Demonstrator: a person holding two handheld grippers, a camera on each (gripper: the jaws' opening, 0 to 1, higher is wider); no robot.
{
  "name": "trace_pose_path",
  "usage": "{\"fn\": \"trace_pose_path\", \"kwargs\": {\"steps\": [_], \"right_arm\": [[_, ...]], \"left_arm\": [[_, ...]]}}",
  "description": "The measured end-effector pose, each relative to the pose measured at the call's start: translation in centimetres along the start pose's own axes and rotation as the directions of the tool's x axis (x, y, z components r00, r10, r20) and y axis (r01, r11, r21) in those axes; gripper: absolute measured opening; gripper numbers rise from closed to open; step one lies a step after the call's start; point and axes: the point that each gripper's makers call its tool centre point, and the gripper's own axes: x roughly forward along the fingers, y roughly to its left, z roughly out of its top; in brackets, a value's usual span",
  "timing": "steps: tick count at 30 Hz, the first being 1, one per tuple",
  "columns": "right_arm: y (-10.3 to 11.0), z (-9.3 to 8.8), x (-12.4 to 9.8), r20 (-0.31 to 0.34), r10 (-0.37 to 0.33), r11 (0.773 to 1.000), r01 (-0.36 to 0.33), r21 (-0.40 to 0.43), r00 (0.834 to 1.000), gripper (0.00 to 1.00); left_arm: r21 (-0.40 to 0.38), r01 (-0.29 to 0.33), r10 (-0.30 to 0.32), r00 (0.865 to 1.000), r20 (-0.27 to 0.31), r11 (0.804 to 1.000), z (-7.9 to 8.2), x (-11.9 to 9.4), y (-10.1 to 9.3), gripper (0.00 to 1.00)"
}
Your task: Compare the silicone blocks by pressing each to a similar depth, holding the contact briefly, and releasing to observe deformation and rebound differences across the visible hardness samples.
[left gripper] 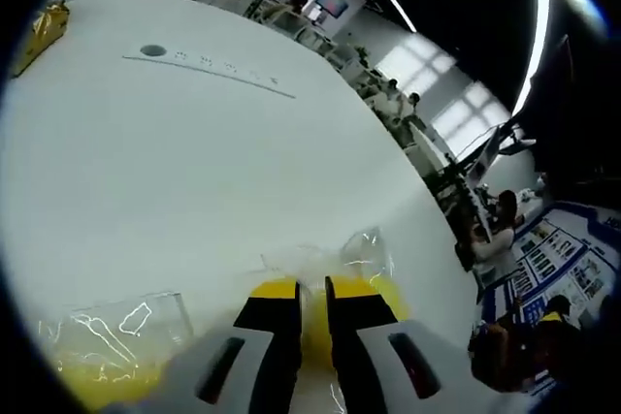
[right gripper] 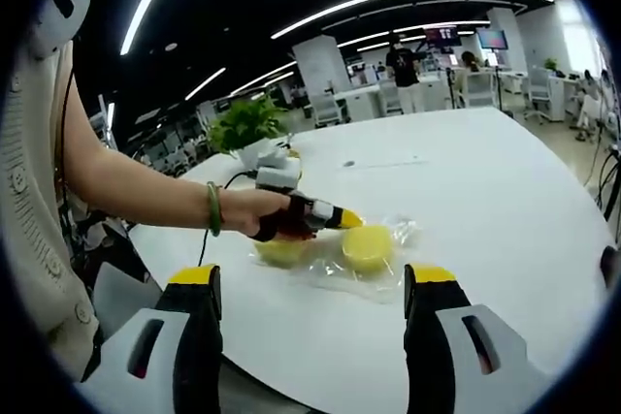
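Two yellow-tipped jaws of my left gripper (left gripper: 312,302) sit almost closed, pressing their tips onto a round yellow silicone block in clear plastic wrap (left gripper: 359,283) near the edge of the white table (left gripper: 194,162). My right gripper (right gripper: 315,283) hangs wide open, touching nothing, above the near edge.

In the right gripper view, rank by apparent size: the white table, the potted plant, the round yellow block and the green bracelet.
1. White table, largest by far.
2. Potted plant, though it stands farther back, so its true size is unsure.
3. Round yellow block, in its clear bag.
4. Green bracelet on the person's wrist, smallest.
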Motion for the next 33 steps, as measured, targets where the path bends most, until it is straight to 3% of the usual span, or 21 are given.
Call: {"fn": "trace_pose_path", "kwargs": {"steps": [9,13,15,17,21,25,33], "right_arm": [[1.3,-0.1,-0.3,-0.007,0.01,1.0,-0.01,0.0,1.0,0.71],[1.7,-0.6,-0.4,-0.044,0.001,1.0,-0.001,-0.007,0.999,0.64],[2.1,-0.9,-0.5,-0.052,0.001,1.0,-0.002,-0.019,0.999,0.62],[2.5,-1.0,-0.5,-0.052,0.004,1.0,-0.005,-0.019,0.999,0.64],[3.9,-0.7,-0.6,-0.037,0.021,0.999,-0.023,-0.045,0.999,0.65],[5.2,-0.3,-0.6,-0.015,0.049,0.998,-0.049,-0.047,0.999,0.67],[8.1,-0.5,-0.4,-0.017,0.103,0.992,-0.104,-0.067,0.995,0.72]], "left_arm": [[0.204,-0.022,0.026,1.0,-0.014,0.979,-0.2,-3.0,-0.8,0.25],[0.333,-0.019,0.028,0.999,-0.024,0.943,-0.6,-5.0,-1.6,0.3],[0.428,-0.019,0.034,0.999,-0.029,0.904,-1.3,-6.7,-1.9,0.33],[0.471,-0.011,0.038,0.998,-0.047,0.882,-2.3,-8.3,-2.2,0.34],[0.472,0.033,0.006,0.997,-0.082,0.881,-4.1,-11.0,-3.0,0.32],[0.542,0.053,-0.016,0.997,-0.073,0.839,-5.1,-14.3,-3.9,0.34],[0.542,0.04,-0.049,0.999,0.002,0.839,-6.1,-20.9,-4.9,0.41]]}}
